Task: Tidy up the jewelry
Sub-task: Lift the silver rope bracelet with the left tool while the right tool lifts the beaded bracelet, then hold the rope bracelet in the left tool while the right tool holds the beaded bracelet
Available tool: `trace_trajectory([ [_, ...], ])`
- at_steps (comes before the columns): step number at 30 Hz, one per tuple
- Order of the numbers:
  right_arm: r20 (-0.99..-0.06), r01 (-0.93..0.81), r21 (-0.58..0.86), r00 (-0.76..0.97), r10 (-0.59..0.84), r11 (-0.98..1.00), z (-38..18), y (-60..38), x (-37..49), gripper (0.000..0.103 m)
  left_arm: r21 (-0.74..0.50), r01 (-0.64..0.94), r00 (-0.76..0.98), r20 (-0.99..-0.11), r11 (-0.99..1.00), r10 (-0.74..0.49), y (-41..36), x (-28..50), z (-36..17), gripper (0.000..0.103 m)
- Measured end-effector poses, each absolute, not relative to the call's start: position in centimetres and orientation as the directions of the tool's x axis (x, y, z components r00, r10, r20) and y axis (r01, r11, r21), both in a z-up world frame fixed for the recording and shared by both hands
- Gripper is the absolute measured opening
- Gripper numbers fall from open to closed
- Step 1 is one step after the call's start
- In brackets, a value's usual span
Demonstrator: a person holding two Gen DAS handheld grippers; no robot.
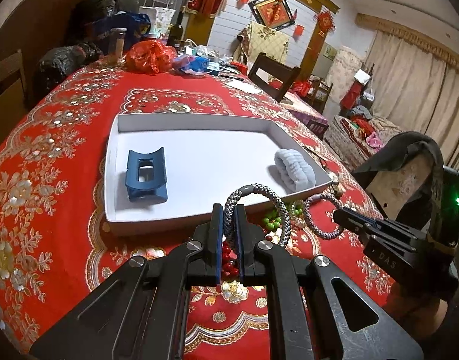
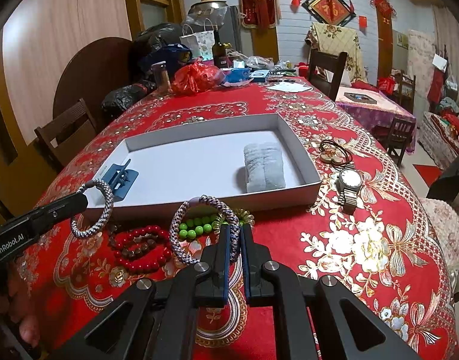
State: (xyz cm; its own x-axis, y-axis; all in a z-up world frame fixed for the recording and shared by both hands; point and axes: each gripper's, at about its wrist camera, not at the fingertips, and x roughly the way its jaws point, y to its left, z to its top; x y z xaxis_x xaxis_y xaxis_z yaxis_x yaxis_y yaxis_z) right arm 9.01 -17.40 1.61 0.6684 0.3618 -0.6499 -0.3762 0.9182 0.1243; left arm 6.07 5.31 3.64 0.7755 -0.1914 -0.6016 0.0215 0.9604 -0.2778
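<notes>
**Two braided bracelets pinched at the tray's near edge**

You worked over a long table under a red tablecloth (image 2: 289, 234), embroidered with gold and pearly floral motifs. Its far end was crowded with a red plastic bag (image 2: 196, 78), black bags and a dark wine bottle (image 2: 219, 48). Behind it, red knotted hangings decorated a pale panelled wall, and dark wooden chairs stood along both sides of the table.

A shallow white cardboard tray (image 2: 292, 138) sat in the middle of the table. Near its left edge stood a blue plastic claw clip (image 1: 146, 174), angular and hollow. Near its right edge lay a pale blue ribbed fabric scrunchie (image 1: 294, 168), soft and folded.

Your left gripper (image 1: 229, 210) had its blue pads closed tight on a grey braided cord bracelet (image 1: 256, 192), held upright as a loop just above the tray's near edge. Your right gripper (image 2: 234, 230) was likewise clamped on a second braided cord bracelet (image 2: 181, 219), greyish purple, raised over the cloth before that same edge.

Under them on the cloth lay a glossy red bead bracelet (image 2: 139, 252), a brown bead strand inside it, and green bead bracelet (image 2: 196, 229) of round shiny beads. Off the tray's near right corner rested a metal wristwatch (image 2: 349, 186) with a white dial and linked band, and beyond it black hair ties (image 2: 337, 150).
</notes>
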Motion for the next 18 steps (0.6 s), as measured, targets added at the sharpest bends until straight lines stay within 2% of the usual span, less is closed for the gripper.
trace_trajectory([
  [7,-0.651,-0.377,0.121,0.668,0.360,0.918,1.54,-17.32,8.96,0.006,-0.314,0.013,0.760,-0.614,0.949,-0.213,5.83,6.29,3.27,0.006],
  [18,-0.648,-0.376,0.122,0.671,0.360,0.919,1.52,-17.27,9.09,0.006,-0.301,0.010,0.748,-0.630,0.953,-0.207,5.43,6.22,2.82,0.006],
])
